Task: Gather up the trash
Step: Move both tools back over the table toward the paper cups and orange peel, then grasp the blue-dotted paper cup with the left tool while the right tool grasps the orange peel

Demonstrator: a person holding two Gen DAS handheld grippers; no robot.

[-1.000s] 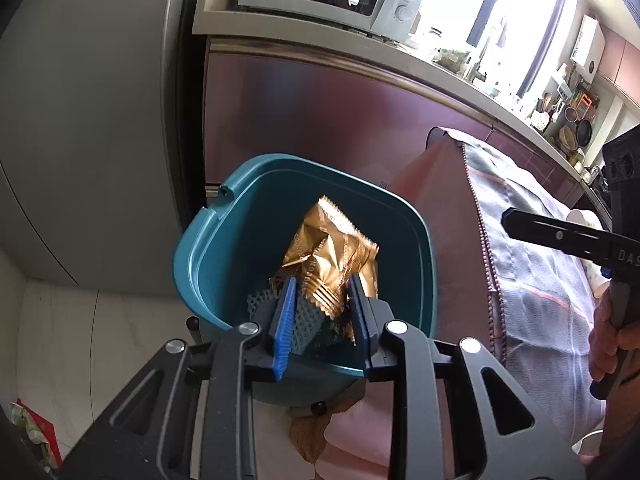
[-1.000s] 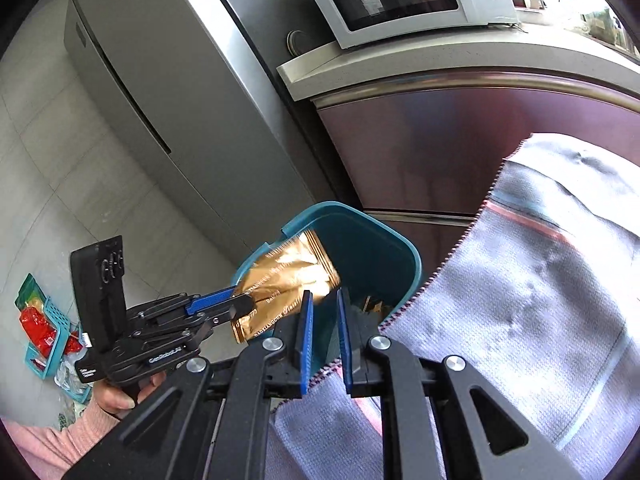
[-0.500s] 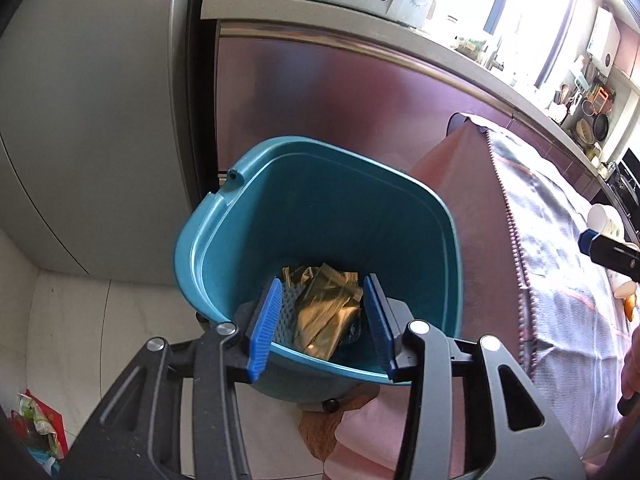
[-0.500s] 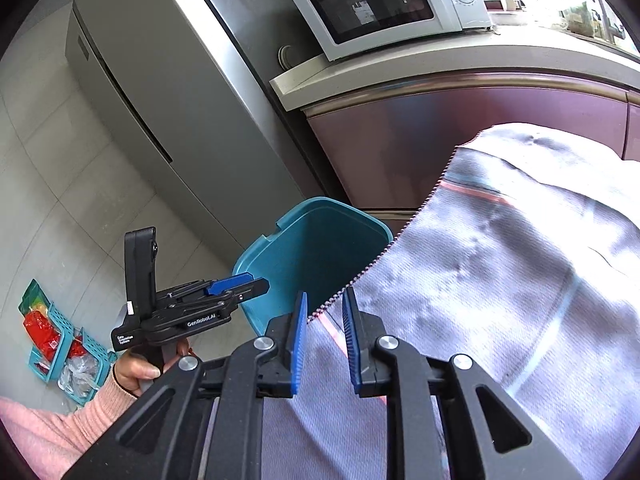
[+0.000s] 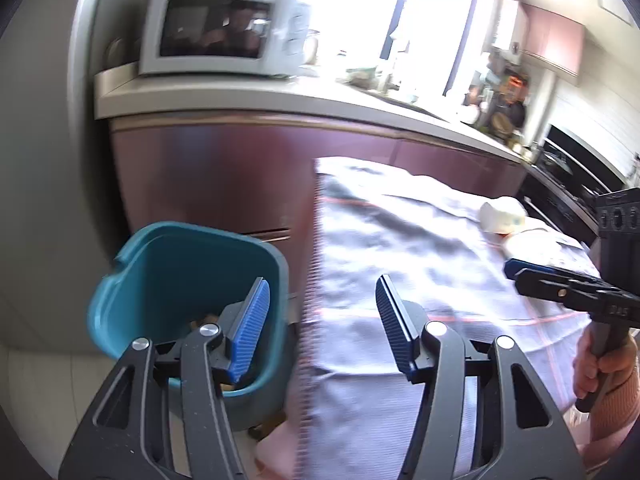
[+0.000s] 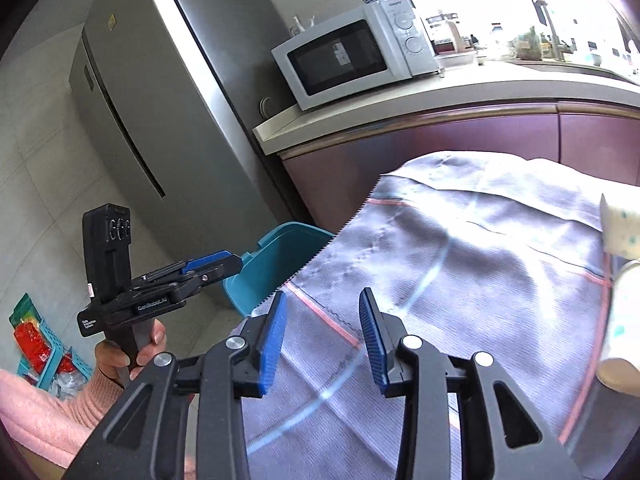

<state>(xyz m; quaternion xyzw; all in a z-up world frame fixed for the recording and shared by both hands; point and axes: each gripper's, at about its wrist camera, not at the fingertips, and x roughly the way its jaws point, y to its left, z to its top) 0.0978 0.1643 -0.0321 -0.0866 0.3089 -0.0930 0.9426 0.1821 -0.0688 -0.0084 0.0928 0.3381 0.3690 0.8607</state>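
A teal trash bin (image 5: pixel 176 272) stands on the floor at the left edge of the table; it also shows in the right wrist view (image 6: pixel 276 256). A bit of the gold wrapper (image 5: pixel 200 322) shows at its bottom. My left gripper (image 5: pixel 320 320) is open and empty, over the bin's right rim and the table edge. My right gripper (image 6: pixel 322 336) is open and empty above the grey tablecloth (image 6: pixel 460 264). White paper cups (image 6: pixel 622 300) lie at the right of the cloth; they also show in the left wrist view (image 5: pixel 504 216).
A kitchen counter (image 6: pixel 400 100) with a microwave (image 6: pixel 352 56) stands behind the table. A steel fridge (image 6: pixel 160 112) is to the left. A small basket with red packets (image 6: pixel 36 344) sits on the floor.
The gold wrapper left my left gripper and dropped into the bin. My left gripper opened wide and swung right toward the table. My right gripper opened and moved over the cloth.
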